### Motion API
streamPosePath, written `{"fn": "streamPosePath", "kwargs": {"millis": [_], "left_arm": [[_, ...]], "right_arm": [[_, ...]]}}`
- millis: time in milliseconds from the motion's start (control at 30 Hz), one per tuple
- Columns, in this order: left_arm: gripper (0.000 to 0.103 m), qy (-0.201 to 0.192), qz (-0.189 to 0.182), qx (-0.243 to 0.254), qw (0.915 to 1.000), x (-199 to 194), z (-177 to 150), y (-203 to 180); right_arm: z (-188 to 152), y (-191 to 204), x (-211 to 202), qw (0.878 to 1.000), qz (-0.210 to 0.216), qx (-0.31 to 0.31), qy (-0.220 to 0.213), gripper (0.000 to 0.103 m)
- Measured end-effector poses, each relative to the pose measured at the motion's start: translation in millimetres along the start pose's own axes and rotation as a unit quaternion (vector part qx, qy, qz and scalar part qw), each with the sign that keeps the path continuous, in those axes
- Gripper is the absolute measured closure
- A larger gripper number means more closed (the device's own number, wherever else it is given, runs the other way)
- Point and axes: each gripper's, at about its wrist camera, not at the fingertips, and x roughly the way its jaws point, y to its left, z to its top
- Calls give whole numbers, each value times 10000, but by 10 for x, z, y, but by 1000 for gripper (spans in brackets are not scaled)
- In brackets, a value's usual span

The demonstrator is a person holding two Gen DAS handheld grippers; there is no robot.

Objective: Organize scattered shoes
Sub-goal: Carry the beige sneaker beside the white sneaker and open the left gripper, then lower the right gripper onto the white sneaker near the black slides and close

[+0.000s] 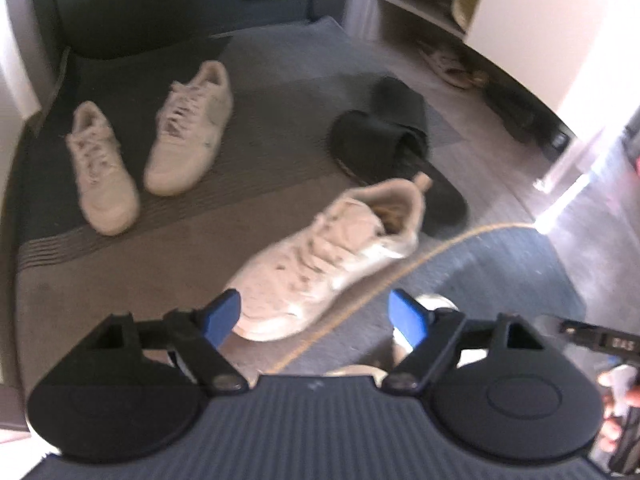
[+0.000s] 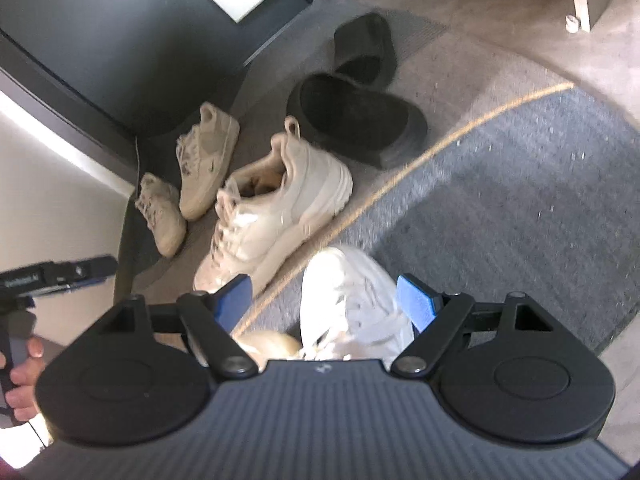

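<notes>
Both tools hang low over the floor with nothing between their pads. The left hand-held gripper [image 1: 314, 316] stands spread wide just short of the toe of a large cream sneaker [image 1: 332, 260], a width that would take the shoe's toe or side. The right hand-held gripper [image 2: 326, 300] is equally spread above a white laced shoe [image 2: 352, 304] on the blue-grey mat [image 2: 500, 200]; whether that shoe is loose or on the person's foot I cannot tell.

The cream sneaker lies askew on the grey rug [image 1: 120, 280], its heel toward a dark shoe [image 1: 380, 136] that appears tipped on its side, with a second dark shoe [image 2: 364, 48] beyond it near the rug's far edge. Toward the rug's far left corner, two smaller cream sneakers [image 1: 104, 168] [image 1: 190, 128] sit side by side, toes pointing the same way. That reads as a set pair, while the nearer shoes look scattered.

A yellow trim line [image 2: 400, 184] marks the mat's curved edge where it overlaps the rug. At the far right, an open shelf unit [image 1: 424, 8] holds more footwear at floor level, a likely home for the shoes. The views are blurred.
</notes>
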Motion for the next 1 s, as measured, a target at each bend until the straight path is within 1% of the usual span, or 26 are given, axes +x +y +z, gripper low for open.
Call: {"fn": "streamPosePath", "kwargs": {"millis": [167, 300, 367, 400, 467, 500, 567, 600, 633, 700, 733, 800, 833, 900, 1000], "left_arm": [[19, -453, 65, -408, 9981, -253, -131, 118], [18, -875, 342, -523, 9942, -453, -277, 243], [14, -1050, 424, -764, 9906, -534, -366, 345], [13, -1115, 455, -885, 9888, -566, -407, 394], [13, -1121, 462, -1140, 9861, -589, -469, 493], [13, -1154, 499, -1298, 9835, -609, -513, 566], [14, -1351, 849, -1567, 9747, -673, -568, 684], [14, -1428, 992, -1709, 9698, -705, -581, 755], [14, -1465, 1055, -1891, 9652, -736, -595, 840], [14, -1488, 958, -2242, 9583, -779, -645, 989], [14, -1500, 913, -2345, 9561, -791, -684, 1035], [14, -1464, 903, -2382, 9559, -795, -759, 1072], [14, -1420, 925, -2354, 9570, -792, -785, 1079], [14, -1357, 953, -2326, 9583, -794, -825, 1095], [14, -1321, 866, -2239, 9617, -813, -854, 1118]], "right_arm": [[41, 162, -112, 9982, 45, -522, -299, 21], [224, 389, -76, 9943, 52, -1010, -339, 21], [403, 555, 91, 9916, -24, -1271, -222, 21], [499, 644, 187, 9899, -71, -1404, -152, 21], [692, 820, 380, 9858, -165, -1670, -11, 21], [788, 908, 477, 9834, -212, -1802, 59, 22], [980, 1085, 670, 9778, -305, -2065, 200, 22], [1064, 1177, 800, 9756, -317, -2151, 305, 24], [1127, 1256, 944, 9742, -359, -2188, 415, 28], [1180, 1320, 1212, 9700, -628, -2260, 644, 28], [1200, 1344, 1344, 9672, -776, -2297, 761, 31], [1241, 1393, 1609, 9605, -1070, -2369, 993, 36], [1261, 1418, 1741, 9566, -1217, -2404, 1108, 36], [1272, 1419, 1817, 9536, -1330, -2447, 1140, 37], [1279, 1407, 1876, 9505, -1448, -2506, 1130, 36]]}}
